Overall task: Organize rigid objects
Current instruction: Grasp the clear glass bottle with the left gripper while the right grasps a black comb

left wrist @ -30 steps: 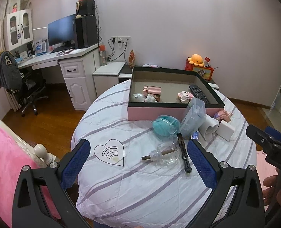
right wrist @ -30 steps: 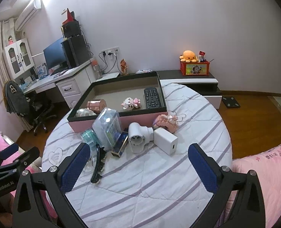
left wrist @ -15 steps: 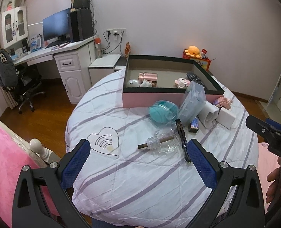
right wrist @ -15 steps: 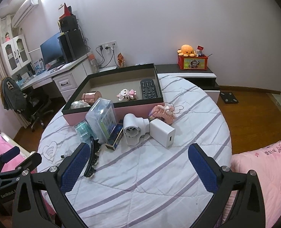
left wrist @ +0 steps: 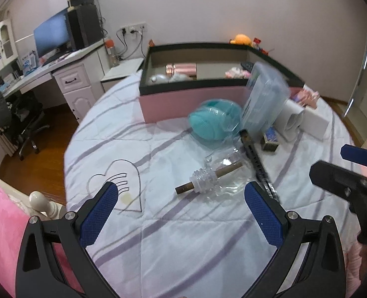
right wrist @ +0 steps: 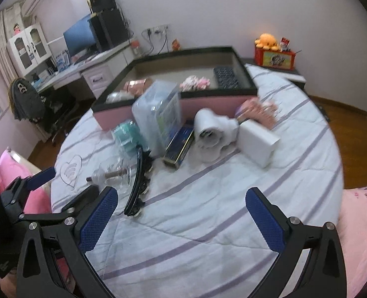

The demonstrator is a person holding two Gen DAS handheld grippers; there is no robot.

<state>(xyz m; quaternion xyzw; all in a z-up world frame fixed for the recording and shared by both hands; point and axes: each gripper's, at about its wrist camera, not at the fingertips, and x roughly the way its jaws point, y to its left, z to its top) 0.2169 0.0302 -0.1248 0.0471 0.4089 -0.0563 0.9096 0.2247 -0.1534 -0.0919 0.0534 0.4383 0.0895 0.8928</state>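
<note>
- The left claw (left wrist: 181, 208) hovers above the near part of the counter (left wrist: 183, 243), released, its blue pads spread wide with nothing between them.
- The right claw (right wrist: 181, 213) also hovers over the counter, released and empty; its dark body shows at the right edge of the left wrist view.
- The counter is round and covered by a white quilt with lilac stripes and a stitched heart (left wrist: 116, 188).
- A pink box (left wrist: 191, 104) with a black rim stands at the far side of the counter.
- Inside the box lie a copper tin (left wrist: 181, 69), a pink toy (right wrist: 196, 82) and a black remote (right wrist: 225, 77).
- A clear bottle (left wrist: 208, 178) with a brown stick through its neck lies on its side just ahead of the left claw.
- A black comb (left wrist: 256, 164) lies just right of the bottle.
- A teal case (left wrist: 215, 121) sits in front of the box, close to its pink wall.
- A clear tub (right wrist: 158, 114) stands tilted against the box, beside the case.
- A blue tin (right wrist: 179, 146) lies at the foot of the tub.
- A white dryer (right wrist: 210, 134) lies next to the tin, its round mouth facing the right wrist camera.
- A white block (right wrist: 258, 144) lies just right of the dryer, with pink dentures (right wrist: 258, 113) behind it, near the box corner.
</note>
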